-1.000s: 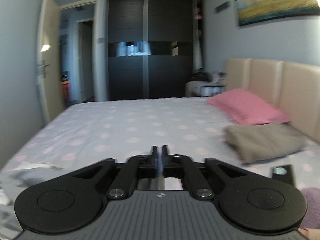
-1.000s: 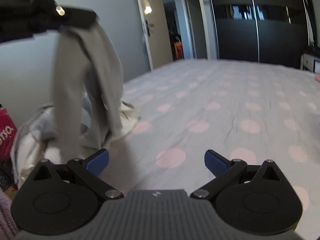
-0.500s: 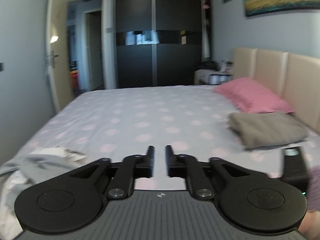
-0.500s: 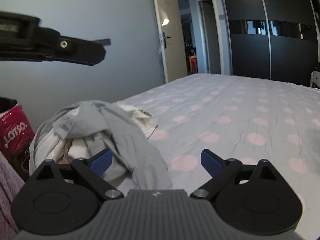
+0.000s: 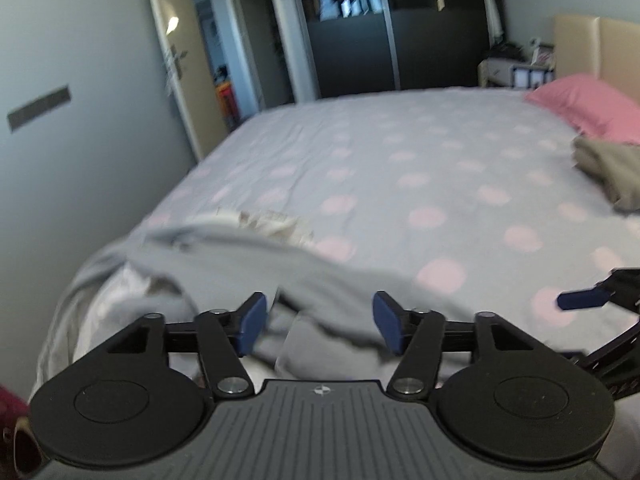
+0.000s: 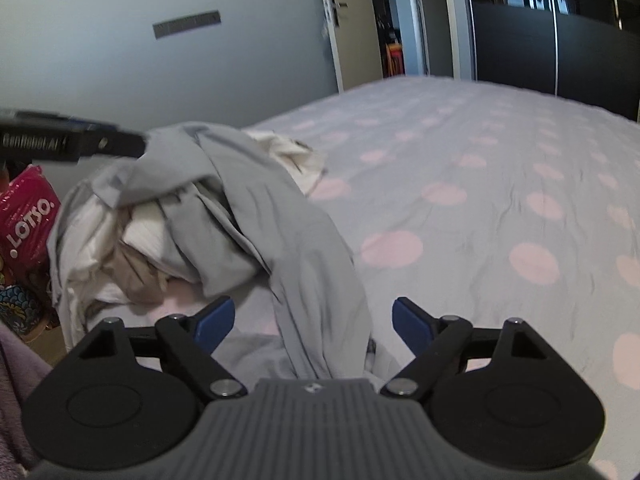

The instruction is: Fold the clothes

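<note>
A grey garment [image 6: 248, 208] lies crumpled over a pile of white and beige clothes [image 6: 140, 240] at the near left corner of the bed. One strip of it runs toward me between the blue pads of my right gripper [image 6: 314, 320]. Those jaws are closing but stand wide, and the pads are clear of the cloth. My left gripper [image 5: 320, 322] hovers over the same grey garment [image 5: 240, 264], jaws opening and nothing pressed between them. One finger of the left gripper [image 6: 100, 144] shows above the pile in the right wrist view. A blue pad of my right gripper [image 5: 580, 300] shows at the right edge of the left wrist view.
The bed sheet [image 5: 400, 160] is grey with pink dots. A pink pillow [image 5: 592, 108] and a folded brownish cloth [image 5: 612, 168] lie near the headboard. A pink LOTSO bag [image 6: 28, 216] stands beside the bed. A dark wardrobe [image 5: 380, 40] and an open door [image 5: 180, 64] lie beyond.
The left gripper let go of the hanging grey garment, which dropped onto the pile. It then opened and tipped down toward the clothes. The right gripper sank a little and narrowed.
</note>
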The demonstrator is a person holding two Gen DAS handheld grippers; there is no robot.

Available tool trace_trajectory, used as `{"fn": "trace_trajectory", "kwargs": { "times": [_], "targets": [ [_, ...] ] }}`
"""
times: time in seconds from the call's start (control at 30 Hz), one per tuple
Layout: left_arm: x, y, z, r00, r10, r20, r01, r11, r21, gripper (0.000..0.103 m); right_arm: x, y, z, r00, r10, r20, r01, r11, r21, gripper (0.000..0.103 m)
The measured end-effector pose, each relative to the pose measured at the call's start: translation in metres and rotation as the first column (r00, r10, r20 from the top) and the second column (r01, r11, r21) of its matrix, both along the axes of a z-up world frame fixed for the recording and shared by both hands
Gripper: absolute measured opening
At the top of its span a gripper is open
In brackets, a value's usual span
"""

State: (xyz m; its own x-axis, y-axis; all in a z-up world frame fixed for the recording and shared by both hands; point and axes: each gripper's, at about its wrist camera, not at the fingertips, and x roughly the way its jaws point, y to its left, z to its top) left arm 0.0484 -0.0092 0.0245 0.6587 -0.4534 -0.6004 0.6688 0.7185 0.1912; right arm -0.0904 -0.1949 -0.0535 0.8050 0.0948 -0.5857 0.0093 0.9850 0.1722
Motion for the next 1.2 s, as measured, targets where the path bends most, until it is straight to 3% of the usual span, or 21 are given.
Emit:
{"fn": "trace_trajectory", "kwargs": {
  "times": [0.33, 0.4, 0.43, 0.5, 0.57, 0.6, 0.67, 0.73, 0.87, 1.0, 1.2],
  "targets": [
    [0.043, -0.019, -0.065, 0.996, 0.068, -0.049, -0.060, 0.987, 0.151, 0.060, 0.037, -0.007, -0.039, 0.994, -0.033, -0.108, 0.036, 0.999, 0.023, 0.085],
    [0.052, -0.021, -0.073, 0.993, 0.091, -0.077, -0.078, 0.983, 0.164, 0.054, 0.042, -0.010, -0.044, 0.991, -0.037, -0.125, 0.041, 0.999, 0.029, 0.077],
    [0.056, -0.020, -0.074, 0.991, 0.089, -0.100, -0.073, 0.985, 0.155, 0.044, 0.044, -0.011, -0.046, 0.990, -0.039, -0.134, 0.043, 0.998, 0.034, 0.074],
    [0.061, -0.020, -0.073, 0.988, 0.091, -0.128, -0.073, 0.987, 0.140, 0.032, 0.049, -0.015, -0.051, 0.988, -0.039, -0.152, 0.047, 0.998, 0.049, 0.059],
    [0.061, -0.021, -0.070, 0.988, 0.081, -0.131, -0.064, 0.989, 0.133, 0.013, 0.053, -0.017, -0.054, 0.986, -0.039, -0.161, 0.050, 0.997, 0.066, 0.044],
    [0.059, -0.021, -0.068, 0.990, 0.077, -0.122, -0.061, 0.989, 0.132, 0.010, 0.053, -0.017, -0.055, 0.987, -0.036, -0.158, 0.048, 0.996, 0.076, 0.031],
    [0.053, -0.021, -0.063, 0.994, 0.062, -0.095, -0.050, 0.991, 0.121, 0.005, 0.051, -0.016, -0.051, 0.989, -0.038, -0.141, 0.049, 0.996, 0.076, 0.016],
    [0.046, -0.024, -0.055, 0.996, 0.055, -0.071, -0.047, 0.994, 0.101, 0.004, 0.047, -0.015, -0.043, 0.992, -0.061, -0.107, 0.065, 0.997, 0.034, 0.010],
    [0.027, -0.038, -0.026, 0.999, 0.023, -0.024, -0.023, 1.000, 0.017, 0.003, 0.033, -0.027, -0.020, 0.988, -0.151, -0.025, 0.151, 0.988, -0.008, 0.009],
    [-0.002, -0.063, 0.009, 0.997, -0.068, 0.025, 0.070, 0.995, -0.072, 0.003, 0.009, -0.048, 0.009, 0.967, -0.250, 0.054, 0.250, 0.968, -0.008, 0.008],
    [-0.050, -0.108, 0.054, 0.969, -0.238, 0.071, 0.248, 0.951, -0.187, 0.003, -0.036, -0.085, 0.062, 0.917, -0.363, 0.165, 0.373, 0.928, -0.028, 0.008]
  ]
}}
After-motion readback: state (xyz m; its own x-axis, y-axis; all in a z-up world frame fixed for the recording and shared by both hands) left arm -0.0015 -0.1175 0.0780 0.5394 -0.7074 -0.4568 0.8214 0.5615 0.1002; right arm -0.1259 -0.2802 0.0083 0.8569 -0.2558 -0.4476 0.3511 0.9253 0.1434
